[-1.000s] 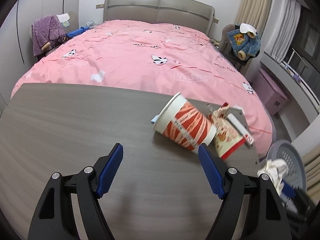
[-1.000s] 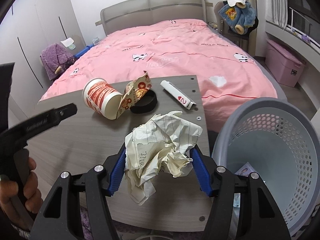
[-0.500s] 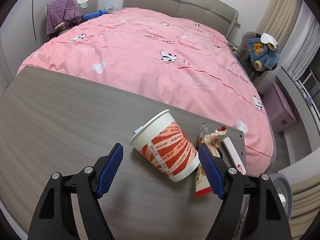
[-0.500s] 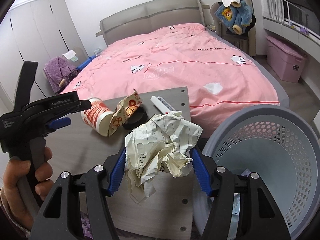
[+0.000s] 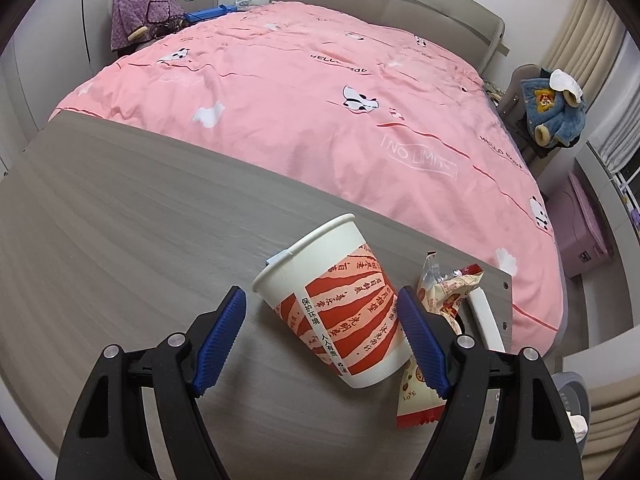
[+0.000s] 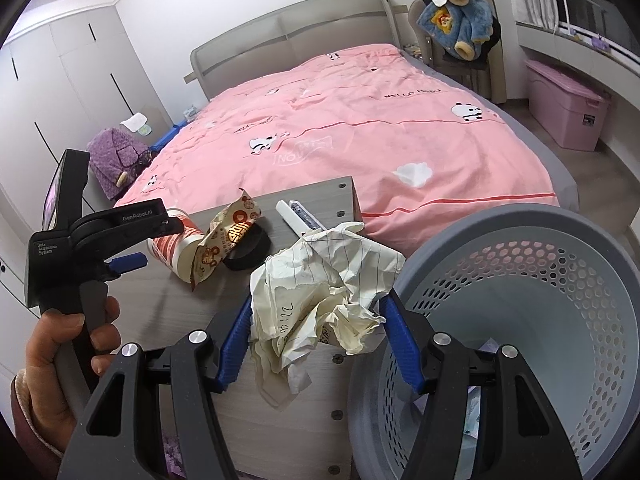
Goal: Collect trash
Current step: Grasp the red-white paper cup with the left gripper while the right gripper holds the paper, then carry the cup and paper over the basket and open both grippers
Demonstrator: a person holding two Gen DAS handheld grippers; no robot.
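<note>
Left wrist view: left gripper (image 5: pixel 322 330), fingers spread wide and gripping nothing, has closed in from a second ago and now straddles the tipped paper cup (image 5: pixel 335 306) on the table (image 5: pixel 120 220); a snack wrapper (image 5: pixel 432 344) crowds the right finger, so closing is likely next. Right wrist view: right gripper (image 6: pixel 318 340) remains clamped on crumpled paper (image 6: pixel 320 284), now nearer the basket (image 6: pixel 532 236) beyond the table edge, with open room above its rim.

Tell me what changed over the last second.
The left gripper moved forward to the tipped red-and-white paper cup, which now lies between its open blue fingers. The right gripper swung its crumpled lined paper toward the grey perforated basket, grip unchanged. Cup, snack wrapper and white tube stayed put.
</note>
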